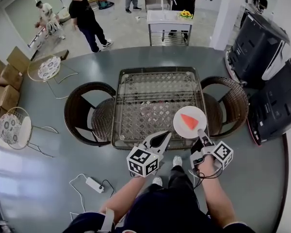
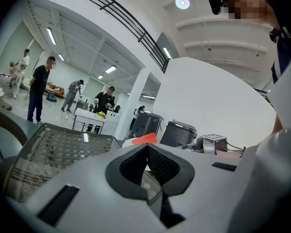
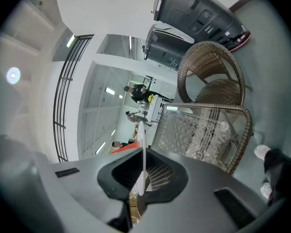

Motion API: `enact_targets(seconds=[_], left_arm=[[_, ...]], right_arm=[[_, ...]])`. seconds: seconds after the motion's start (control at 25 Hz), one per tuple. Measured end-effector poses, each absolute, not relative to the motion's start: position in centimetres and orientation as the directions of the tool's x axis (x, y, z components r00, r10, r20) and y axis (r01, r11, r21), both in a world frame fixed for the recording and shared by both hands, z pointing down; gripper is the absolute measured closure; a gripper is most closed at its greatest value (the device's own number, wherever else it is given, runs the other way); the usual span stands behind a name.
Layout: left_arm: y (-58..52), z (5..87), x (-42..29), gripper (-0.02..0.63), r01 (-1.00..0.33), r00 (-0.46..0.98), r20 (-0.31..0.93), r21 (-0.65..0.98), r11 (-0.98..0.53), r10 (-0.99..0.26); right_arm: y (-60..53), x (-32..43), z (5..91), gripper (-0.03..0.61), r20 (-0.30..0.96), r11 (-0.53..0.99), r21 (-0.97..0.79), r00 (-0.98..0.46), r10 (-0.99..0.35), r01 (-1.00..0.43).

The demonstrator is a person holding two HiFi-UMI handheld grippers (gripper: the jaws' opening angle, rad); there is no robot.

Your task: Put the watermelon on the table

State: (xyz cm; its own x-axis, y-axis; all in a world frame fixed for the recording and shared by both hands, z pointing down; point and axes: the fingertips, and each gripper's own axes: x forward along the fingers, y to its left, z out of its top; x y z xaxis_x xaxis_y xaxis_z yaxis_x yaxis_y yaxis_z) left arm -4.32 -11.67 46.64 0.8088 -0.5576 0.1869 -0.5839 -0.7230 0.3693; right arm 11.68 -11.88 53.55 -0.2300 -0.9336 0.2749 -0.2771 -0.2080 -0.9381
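A red watermelon slice (image 1: 188, 121) lies on a white plate (image 1: 180, 128) over the front right corner of the glass-topped wicker table (image 1: 150, 101). My right gripper (image 1: 200, 132) is shut on the plate's near rim. In the right gripper view the plate (image 3: 141, 144) shows edge-on between the jaws, with the watermelon (image 3: 122, 149) to its left. I cannot tell whether the plate rests on the glass. My left gripper (image 1: 166, 136) hangs at the table's front edge, just left of the plate, shut on nothing. The left gripper (image 2: 146, 147) view shows the watermelon (image 2: 144, 139) just beyond its tips.
Wicker chairs stand at the table's left (image 1: 87, 111) and right (image 1: 229, 98). Two black machines (image 1: 259, 45) are at the far right. A power strip (image 1: 94, 184) lies on the floor near my feet. Wire stools (image 1: 47, 68) stand at left; people and a white cart (image 1: 169, 25) are behind.
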Motion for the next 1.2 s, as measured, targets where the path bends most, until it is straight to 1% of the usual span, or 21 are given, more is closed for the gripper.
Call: enact_targets(seconds=[0.4, 0.8, 1.2], left_arm=[[-15.1, 50.9, -2.1, 0.609, -0.627, 0.777, 0.252, 0.391, -0.674, -0.576], [-16.9, 52.2, -0.1, 0.609, -0.652, 0.757, 0.294, 0.389, -0.65, -0.583], [-17.7, 54.0, 0.9, 0.609, -0.681, 0.732, 0.348, 0.39, -0.62, -0.586]], right_arm=[[-17.0, 12.7, 59.0, 0.566, 0.341, -0.256, -0.926, -0.319, -0.884, -0.279], [-20.9, 13.7, 63.5, 0.566, 0.398, -0.277, -0.898, -0.361, -0.844, -0.341], [-21.7, 14.1, 67.9, 0.566, 0.458, -0.331, -0.875, -0.387, -0.8, -0.352]])
